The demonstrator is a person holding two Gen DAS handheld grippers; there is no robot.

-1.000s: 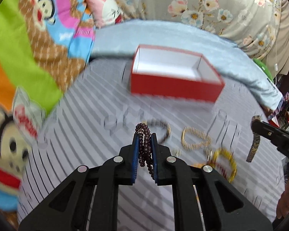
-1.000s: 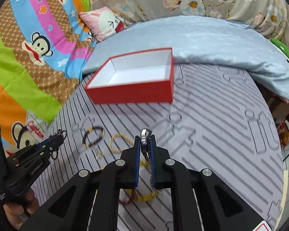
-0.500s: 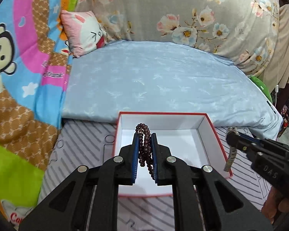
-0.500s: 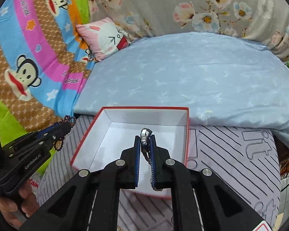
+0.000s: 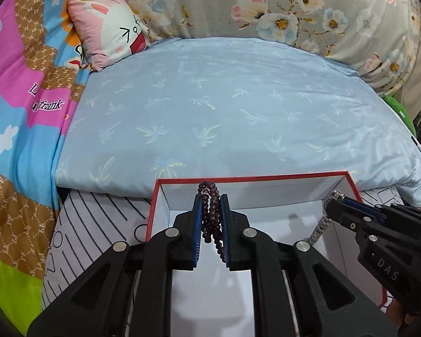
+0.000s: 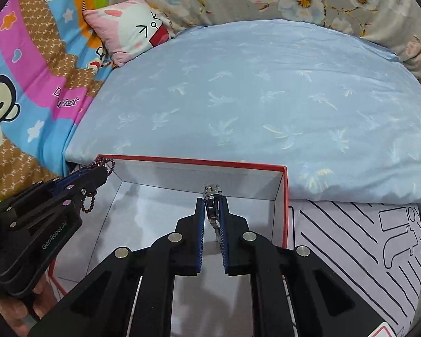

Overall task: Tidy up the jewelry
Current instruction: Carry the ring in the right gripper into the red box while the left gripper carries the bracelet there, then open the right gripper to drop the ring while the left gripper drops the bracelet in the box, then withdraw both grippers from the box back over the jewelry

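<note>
— Grippers: two. Left gripper (image 5: pixel 211 200), jaws opening, pinches one dark bead bracelet (image 5: pixel 210 210) over one red box (image 5: pixel 266 179).
— Right gripper (image 6: pixel 211 205) grips one silver watch (image 6: pixel 212 196) there; box interior looks bare.

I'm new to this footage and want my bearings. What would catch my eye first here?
The red box with its white inside fills the lower middle, against a pale blue quilt. Over it the left tool, jaws opening, has a dark purple bead bracelet between them. Beside it, the right tool, also opening, has a silver metal watch band between its jaws.
</note>
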